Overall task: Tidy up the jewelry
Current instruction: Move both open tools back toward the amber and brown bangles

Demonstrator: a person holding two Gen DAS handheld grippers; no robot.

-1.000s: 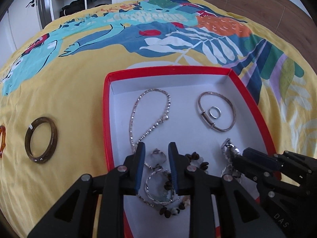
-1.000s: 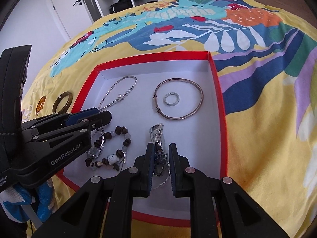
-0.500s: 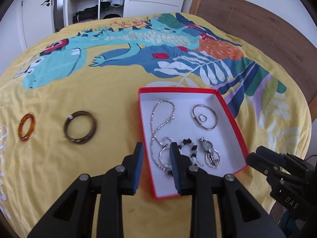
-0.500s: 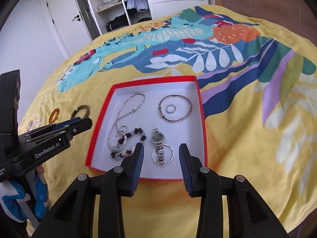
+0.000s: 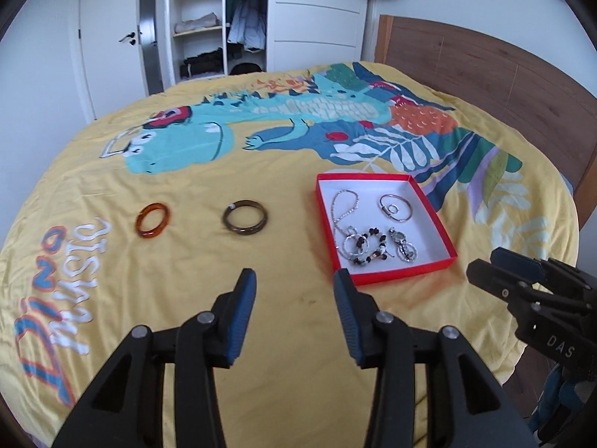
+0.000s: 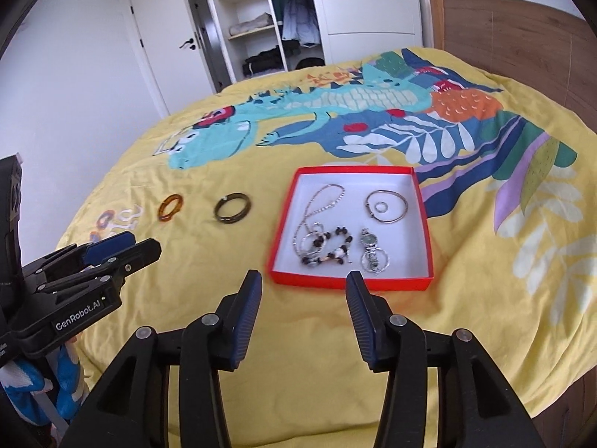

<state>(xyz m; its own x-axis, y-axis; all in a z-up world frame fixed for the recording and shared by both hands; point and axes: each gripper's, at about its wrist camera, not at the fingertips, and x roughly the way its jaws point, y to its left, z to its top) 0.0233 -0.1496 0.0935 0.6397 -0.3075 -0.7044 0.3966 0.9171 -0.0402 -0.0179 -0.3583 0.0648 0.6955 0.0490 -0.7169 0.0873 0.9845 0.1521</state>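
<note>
A red box (image 5: 440, 220) (image 6: 287, 212) with a white inside lies on the yellow bedspread. It holds a silver chain necklace (image 5: 345, 203) (image 6: 322, 199), a silver bangle (image 5: 399, 207) (image 6: 388, 205) with a small ring inside it, a beaded bracelet (image 5: 367, 246) (image 6: 332, 248) and a watch (image 5: 403, 248) (image 6: 371, 252). A dark brown bangle (image 5: 245, 217) (image 6: 232, 208) and an amber bangle (image 5: 153, 219) (image 6: 170, 207) lie on the bedspread left of the box. My left gripper (image 5: 294, 291) (image 6: 123, 248) is open and empty, above the bed in front of the box. My right gripper (image 6: 304, 291) (image 5: 496, 265) is open and empty, near the box's front edge.
The bedspread (image 5: 186, 268) has a large dinosaur print. A wooden headboard (image 5: 485, 74) is at the right. An open wardrobe (image 5: 220, 22) and a white door (image 6: 164, 44) stand behind the bed.
Both grippers have pulled back and up from inside the box and opened wide. The watch that sat between the right jaws now lies in the box.
</note>
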